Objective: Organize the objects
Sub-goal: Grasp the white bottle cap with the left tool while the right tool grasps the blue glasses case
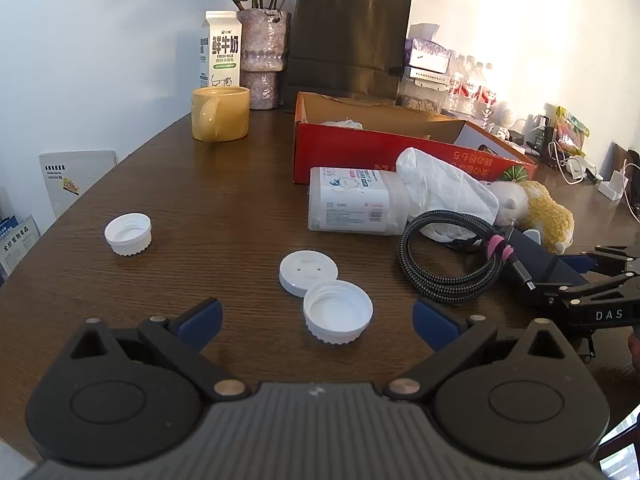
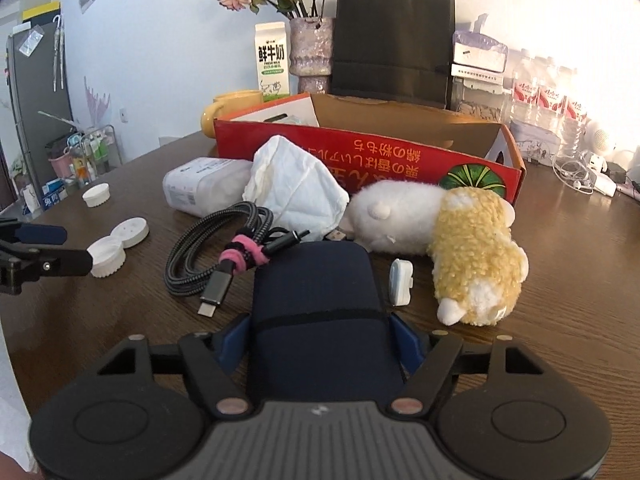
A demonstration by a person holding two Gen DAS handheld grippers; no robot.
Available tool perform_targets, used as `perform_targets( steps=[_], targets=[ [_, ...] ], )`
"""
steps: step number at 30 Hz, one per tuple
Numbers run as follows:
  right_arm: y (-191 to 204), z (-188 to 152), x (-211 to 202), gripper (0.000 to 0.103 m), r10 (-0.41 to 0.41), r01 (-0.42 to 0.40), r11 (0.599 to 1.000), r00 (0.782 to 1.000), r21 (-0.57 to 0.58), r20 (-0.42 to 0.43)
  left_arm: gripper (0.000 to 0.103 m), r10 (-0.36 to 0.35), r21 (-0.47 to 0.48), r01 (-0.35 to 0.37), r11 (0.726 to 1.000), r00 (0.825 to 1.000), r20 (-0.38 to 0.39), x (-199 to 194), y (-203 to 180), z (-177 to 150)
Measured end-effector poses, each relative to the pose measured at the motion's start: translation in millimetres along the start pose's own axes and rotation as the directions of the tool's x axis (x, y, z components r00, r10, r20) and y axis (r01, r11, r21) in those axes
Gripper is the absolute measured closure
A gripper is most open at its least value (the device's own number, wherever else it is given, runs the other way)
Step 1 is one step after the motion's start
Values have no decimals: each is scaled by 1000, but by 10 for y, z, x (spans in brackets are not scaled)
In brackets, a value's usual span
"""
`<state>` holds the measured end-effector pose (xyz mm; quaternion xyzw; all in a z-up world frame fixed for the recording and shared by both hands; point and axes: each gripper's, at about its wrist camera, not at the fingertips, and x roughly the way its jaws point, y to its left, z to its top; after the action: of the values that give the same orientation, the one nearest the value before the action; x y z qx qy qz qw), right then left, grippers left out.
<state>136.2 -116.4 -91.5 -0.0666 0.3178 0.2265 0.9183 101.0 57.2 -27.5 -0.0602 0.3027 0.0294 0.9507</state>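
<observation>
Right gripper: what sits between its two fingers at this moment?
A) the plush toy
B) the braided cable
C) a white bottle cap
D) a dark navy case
D: in the right wrist view the right gripper has its blue pads against both sides of the dark navy case.

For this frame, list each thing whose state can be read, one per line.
Left tool: open, empty, above the table.
Right tool: around the dark blue case, pads at its sides.
Red box: open on top.
Wipes pack: lying on its side.
Plush toy: lying down.
Cable: coiled, tied with a pink strap.
Nearest white cap: open side up.
</observation>
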Motion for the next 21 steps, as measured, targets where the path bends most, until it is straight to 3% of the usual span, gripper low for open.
perform_targets(
  steps=[9, 21],
  targets=[
    [24, -69, -86, 37, -15, 13, 999, 998, 30, 67, 0, -4, 13, 5, 1000, 1000, -21, 73, -30, -12],
    [17, -166, -393, 38, -81, 65, 993, 983, 96, 164, 1, 18, 11, -18, 1000, 999, -26, 167, -56, 8]
  ],
)
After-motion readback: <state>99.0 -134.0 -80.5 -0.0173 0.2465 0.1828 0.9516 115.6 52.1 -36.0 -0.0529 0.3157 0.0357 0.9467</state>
